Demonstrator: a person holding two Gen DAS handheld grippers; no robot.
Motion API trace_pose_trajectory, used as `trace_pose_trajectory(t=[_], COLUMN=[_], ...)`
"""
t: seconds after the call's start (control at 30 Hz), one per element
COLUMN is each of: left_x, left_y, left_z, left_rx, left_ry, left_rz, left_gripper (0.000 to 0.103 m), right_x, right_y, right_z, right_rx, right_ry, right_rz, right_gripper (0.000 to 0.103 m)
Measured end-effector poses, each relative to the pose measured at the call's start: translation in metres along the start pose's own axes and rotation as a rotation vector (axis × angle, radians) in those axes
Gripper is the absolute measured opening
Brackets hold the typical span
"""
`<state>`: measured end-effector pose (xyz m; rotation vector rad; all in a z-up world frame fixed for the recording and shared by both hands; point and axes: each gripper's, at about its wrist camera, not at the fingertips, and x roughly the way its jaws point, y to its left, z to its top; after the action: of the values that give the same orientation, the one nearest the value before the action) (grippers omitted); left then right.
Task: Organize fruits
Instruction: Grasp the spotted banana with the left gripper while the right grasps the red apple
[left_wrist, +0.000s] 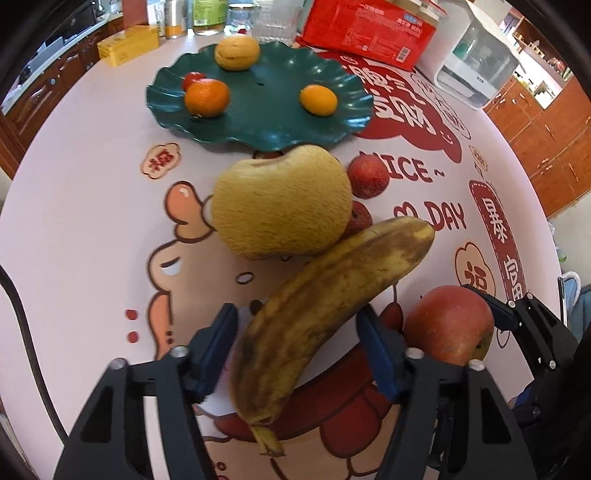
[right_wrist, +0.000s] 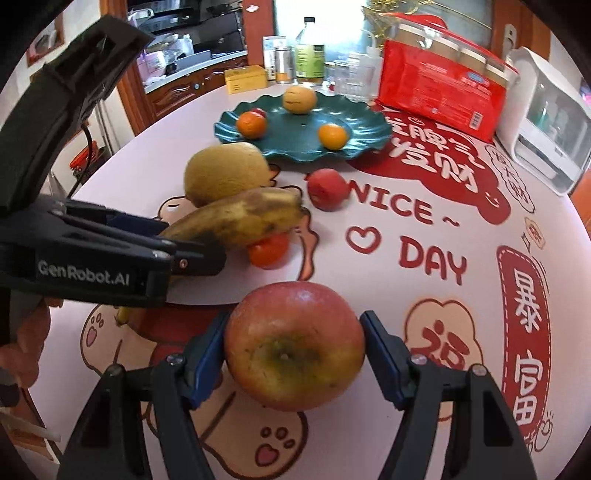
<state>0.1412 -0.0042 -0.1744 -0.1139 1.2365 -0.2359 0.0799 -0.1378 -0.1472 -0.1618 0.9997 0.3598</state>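
A spotted banana (left_wrist: 325, 310) lies between the blue pads of my left gripper (left_wrist: 295, 343), whose jaws stand apart on either side of it with gaps. A large yellow pear (left_wrist: 280, 203) lies just beyond it. My right gripper (right_wrist: 293, 345) has its pads against both sides of a red apple (right_wrist: 293, 343); it also shows in the left wrist view (left_wrist: 448, 321). A green scalloped plate (left_wrist: 258, 122) farther back holds two oranges (left_wrist: 207, 98), a small red fruit and a yellow fruit (left_wrist: 236, 51). My left gripper (right_wrist: 192, 254) also shows in the right wrist view.
Small red fruits (left_wrist: 367, 177) lie by the pear and a tomato-like fruit (right_wrist: 267, 249) sits under the banana. A red box (right_wrist: 439, 88), bottles (right_wrist: 310, 51), a yellow tin (right_wrist: 245, 79) and a white appliance (right_wrist: 546, 118) line the table's far edge.
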Motion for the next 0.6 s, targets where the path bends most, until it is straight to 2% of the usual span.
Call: trace_pose_trajectory(t=[0.23,0.53,0.6], left_x=[0.003,0.008,0.008], left_y=[-0.001,-0.012,-0.014], left_z=[0.001,0.006,0.006], left_rx=[0.017,0.087,0.095], left_ry=[-0.002,-0.022,-0.026], left_rz=[0.011,0.076,0.081], left_gripper=[0.060,0.060,0.055], right_x=[-0.001,-0.001,-0.001], right_y=[-0.002,-0.004,-0.006], right_z=[-0.001,-0.002,-0.002], right_rx=[0.004,0.017,0.023], right_ry=[0.001,0.006,0.009], right_rz=[0.000,-0.002,-0.004], right_gripper=[0.070,0.070,0.070])
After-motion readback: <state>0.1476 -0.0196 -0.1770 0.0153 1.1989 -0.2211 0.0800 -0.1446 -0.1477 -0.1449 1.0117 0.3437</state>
